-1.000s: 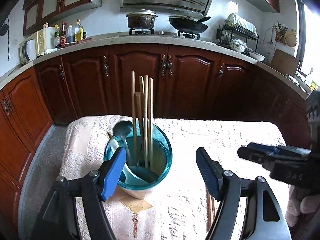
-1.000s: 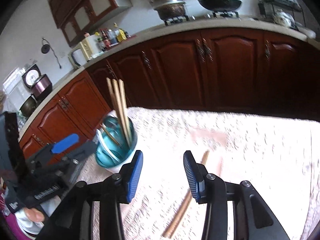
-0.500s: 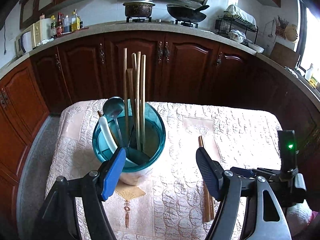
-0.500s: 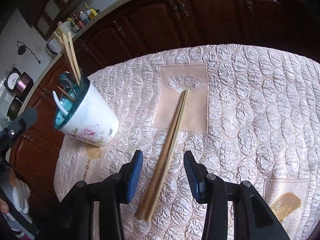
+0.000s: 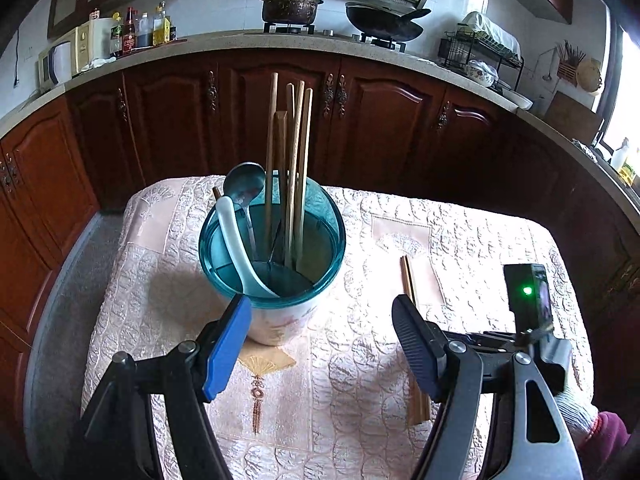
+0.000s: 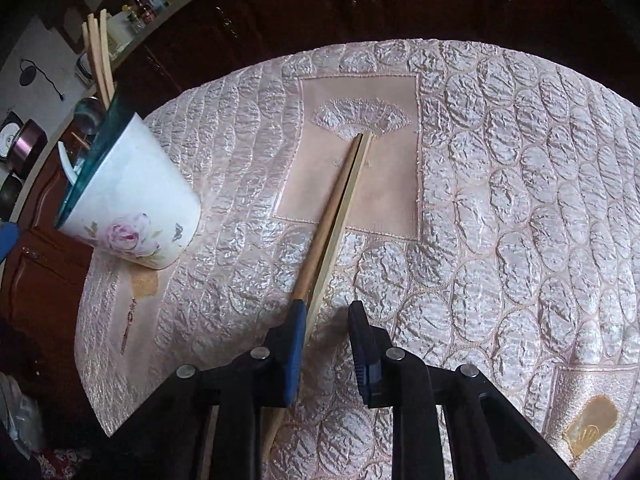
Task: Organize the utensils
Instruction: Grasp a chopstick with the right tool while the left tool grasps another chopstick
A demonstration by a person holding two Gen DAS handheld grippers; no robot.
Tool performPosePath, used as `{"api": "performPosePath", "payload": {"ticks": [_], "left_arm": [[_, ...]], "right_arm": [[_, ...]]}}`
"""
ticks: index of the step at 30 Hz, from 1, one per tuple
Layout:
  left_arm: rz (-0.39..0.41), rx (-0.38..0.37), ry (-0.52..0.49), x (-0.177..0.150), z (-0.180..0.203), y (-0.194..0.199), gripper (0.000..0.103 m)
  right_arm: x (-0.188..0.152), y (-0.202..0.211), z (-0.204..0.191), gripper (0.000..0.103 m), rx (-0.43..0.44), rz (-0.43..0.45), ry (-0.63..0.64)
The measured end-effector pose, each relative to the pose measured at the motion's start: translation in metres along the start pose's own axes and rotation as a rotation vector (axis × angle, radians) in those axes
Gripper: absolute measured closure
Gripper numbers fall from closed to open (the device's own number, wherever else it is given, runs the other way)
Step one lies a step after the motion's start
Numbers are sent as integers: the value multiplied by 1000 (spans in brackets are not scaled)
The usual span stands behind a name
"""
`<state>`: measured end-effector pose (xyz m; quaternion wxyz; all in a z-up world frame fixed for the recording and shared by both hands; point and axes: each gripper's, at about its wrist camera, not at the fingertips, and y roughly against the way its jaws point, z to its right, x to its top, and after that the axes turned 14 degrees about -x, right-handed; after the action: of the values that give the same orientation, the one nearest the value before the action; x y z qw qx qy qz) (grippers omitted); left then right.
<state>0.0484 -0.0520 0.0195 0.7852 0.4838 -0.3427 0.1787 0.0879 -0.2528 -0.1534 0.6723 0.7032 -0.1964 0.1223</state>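
1. The left gripper (image 5: 320, 344) hovers low in front of the utensil holder (image 5: 272, 248), its jaws spread wide and gripping nothing. By my reading it waits there to steady or frame the holder while the other hand does the picking.

2. The utensil holder (image 6: 132, 204) stands upright toward the left of the quilted tablecloth (image 5: 360, 360). It is a white cup with a rose print and a teal rim. It already carries several wooden chopsticks (image 5: 294, 168) standing nearly vertical, tips down, along with a metal spoon (image 5: 244, 184) and a white ceramic spoon (image 5: 236, 240) leaning against the near-left wall. Upright storage is evidently the target arrangement.

3. A loose pair of chopsticks (image 6: 332, 216) lies flat on the cloth to the right of the holder and well apart from it, the two sticks side by side and touching. In the right wrist view their long axis runs diagonally: the far ends rest on the embroidered fan patch (image 6: 360, 116), and the near ends pass under the gripper toward the table's near edge.

4. The right gripper (image 6: 326, 344) is lowered over the near part of that pair with its jaws partly spread. The left pad sits over the sticks, so they are not cleanly between the jaws, and nothing is pinched yet. It probably needs to shift slightly leftward before closing.
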Motion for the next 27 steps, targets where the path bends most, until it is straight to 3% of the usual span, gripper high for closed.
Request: {"api": "performPosePath", "payload": {"ticks": [4,7,11,16,22,24,26,27], "left_arm": [[-15,-10,-5,-3,3,-4,30],[-35,-29,-16,-6,9,-8,30],[-62,-69,-21,-15,20,-18,30],[-125,-125,-22,-26,37,-51,30],[-237,-153,10,-38,52,-115,30],[-281,-154,25,-43,51,-135,37],[-321,-138,31,-50,49,-150,61],[-336,-138,31,-53,49,-155,68]], "right_arm": [[5,-8,-11,81,-38,9,24],[9,-11,-12,93,-43,15,22],[1,4,14,95,-50,35,-26],[-24,16,63,95,-96,4,-102],[-38,20,91,84,-41,-10,-188],[-35,18,92,84,-34,-15,-181],[-36,18,93,84,-21,-7,-164],[-33,14,88,84,-22,-4,-153]]}}
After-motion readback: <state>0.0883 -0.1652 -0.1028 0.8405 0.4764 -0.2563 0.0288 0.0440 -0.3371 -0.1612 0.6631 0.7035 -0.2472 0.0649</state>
